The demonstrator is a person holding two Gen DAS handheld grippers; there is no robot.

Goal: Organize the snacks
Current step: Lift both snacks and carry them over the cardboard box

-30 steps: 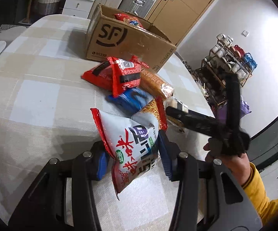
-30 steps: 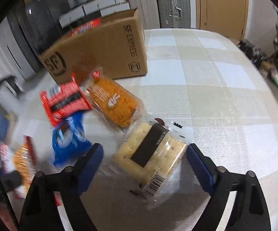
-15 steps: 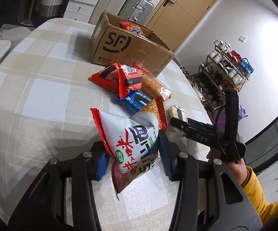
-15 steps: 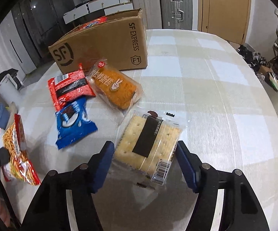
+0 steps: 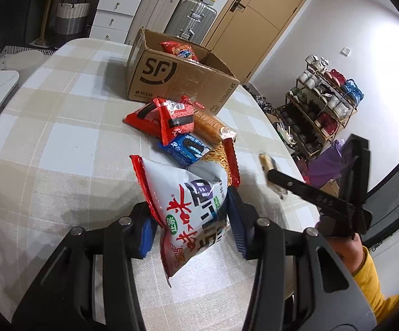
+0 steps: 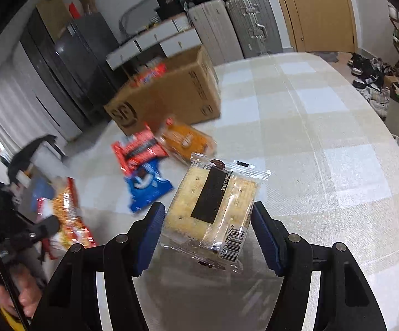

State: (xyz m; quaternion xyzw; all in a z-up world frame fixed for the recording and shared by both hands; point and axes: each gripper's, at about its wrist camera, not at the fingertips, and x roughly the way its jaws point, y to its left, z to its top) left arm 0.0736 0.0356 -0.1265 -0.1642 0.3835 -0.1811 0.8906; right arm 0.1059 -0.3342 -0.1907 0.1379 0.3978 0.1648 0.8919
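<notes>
Left gripper [image 5: 191, 218]: level above the checked tablecloth [image 5: 61, 143], blue pads clamped on a white-and-red noodle snack bag [image 5: 185, 201].
Right gripper [image 6: 207, 229]: angled down, pads pressed against a clear cracker pack [image 6: 213, 204] held off the table.
SF cardboard box [image 5: 177, 85]: behind the loose packets; contents mostly hidden.
Right-wrist background: blurred.
</notes>
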